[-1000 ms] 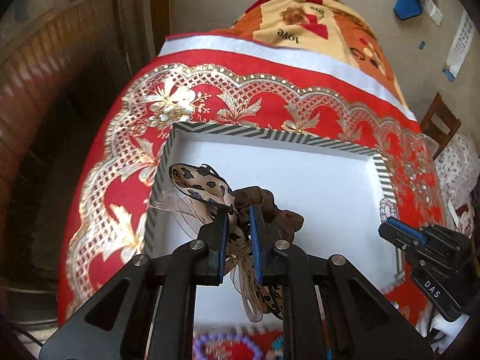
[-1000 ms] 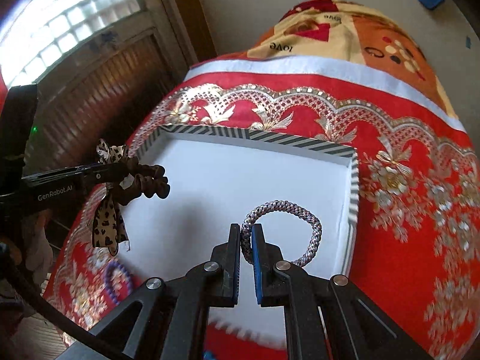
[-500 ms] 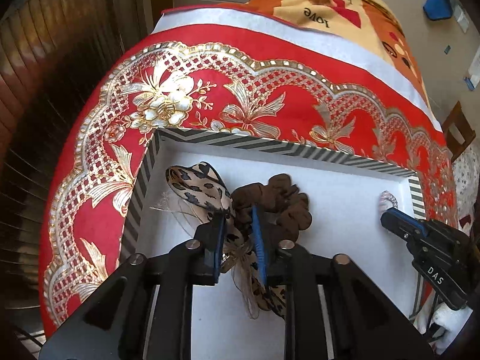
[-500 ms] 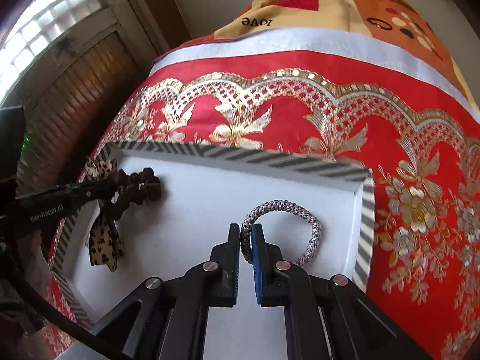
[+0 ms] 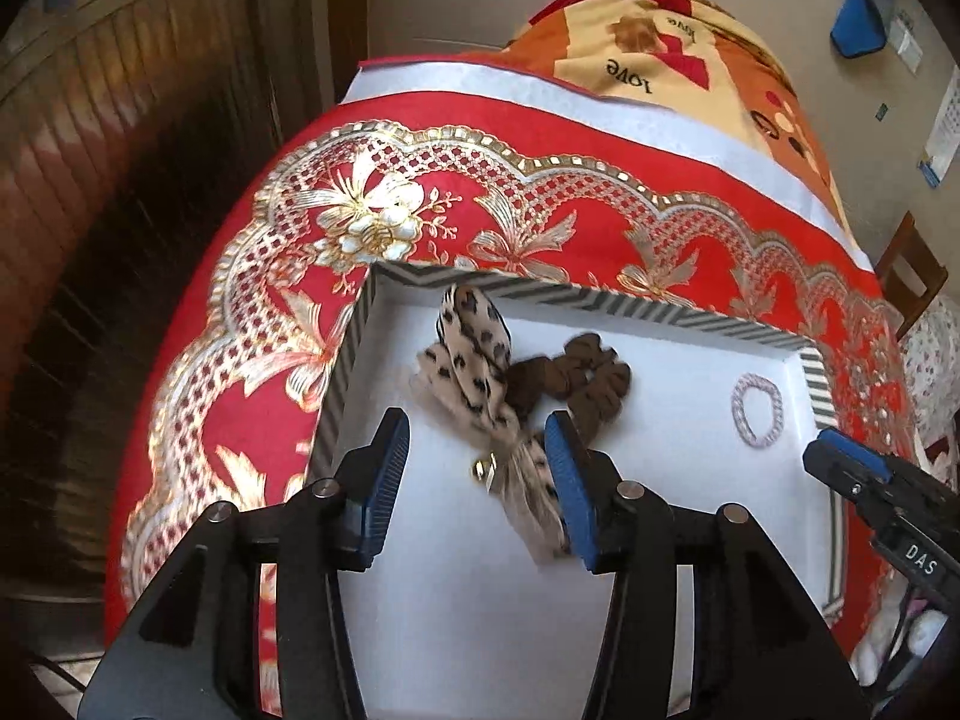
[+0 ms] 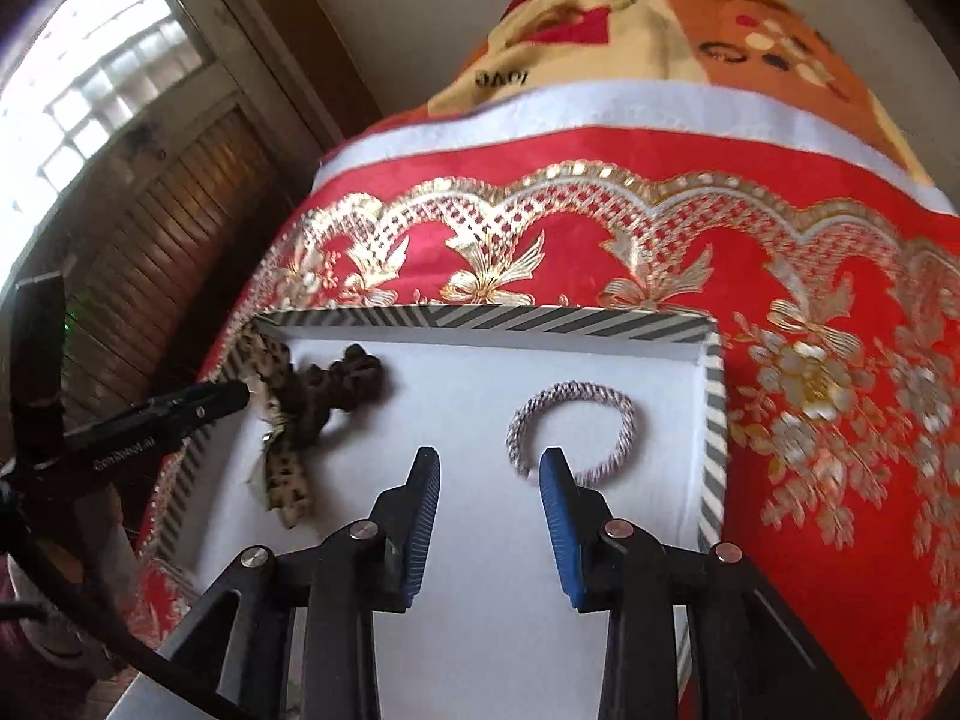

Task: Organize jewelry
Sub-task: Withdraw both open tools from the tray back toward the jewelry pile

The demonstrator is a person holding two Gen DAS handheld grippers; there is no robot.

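Braided bracelet (image 6: 570, 432) in tray (image 6: 711, 420) just beyond right jaws — both grippers' jaws apart.

Both wrist views look down close along their fingers, sharing the striped tray (image 5: 672, 315) (image 6: 480, 319).

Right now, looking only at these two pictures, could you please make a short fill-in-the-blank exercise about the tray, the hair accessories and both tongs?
1. Both the left tongs and the right tongs have their jaws ____.
2. The braided bracelet lies inside the white tray, near its ____ wall.
3. The brown scrunchie carries a bow with a ____ print.
4. The tray rim has black and white ____.

Missing words: open; right; leopard; stripes
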